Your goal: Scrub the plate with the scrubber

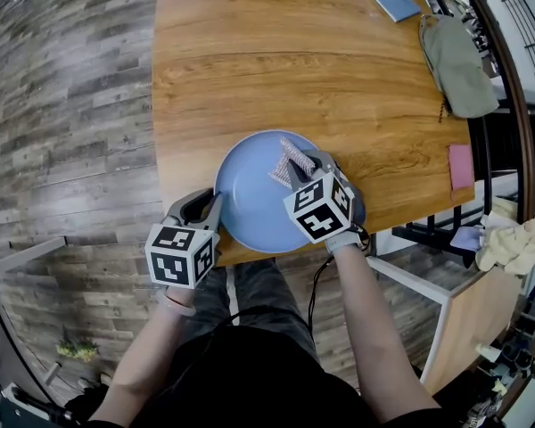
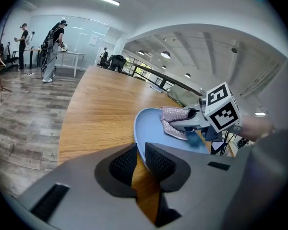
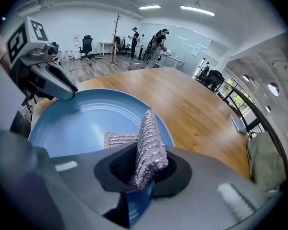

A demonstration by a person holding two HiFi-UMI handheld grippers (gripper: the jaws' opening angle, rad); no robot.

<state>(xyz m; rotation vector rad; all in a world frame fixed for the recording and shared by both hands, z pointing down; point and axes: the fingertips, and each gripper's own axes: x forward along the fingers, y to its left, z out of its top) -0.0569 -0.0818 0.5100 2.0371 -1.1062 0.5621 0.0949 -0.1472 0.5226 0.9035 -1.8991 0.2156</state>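
Observation:
A light blue plate (image 1: 254, 199) lies at the near edge of the wooden table. My left gripper (image 1: 209, 210) is shut on the plate's left rim (image 2: 140, 143), which passes thin between the two pads. My right gripper (image 1: 294, 169) is shut on a silvery mesh scrubber (image 1: 288, 160) and holds it over the plate's right half. In the right gripper view the scrubber (image 3: 149, 145) sticks up folded between the pads, its loose end lying on the plate (image 3: 81, 123). The left gripper view shows the scrubber (image 2: 175, 121) resting on the plate's inner surface.
On the wooden table (image 1: 285, 52) lie a blue notebook (image 1: 393, 1) at the far right, a grey-green bag (image 1: 455, 65) on the right edge and a pink card (image 1: 461, 166). Chairs and cloths (image 1: 510, 243) stand right of the table. People stand far off in the room (image 2: 53, 44).

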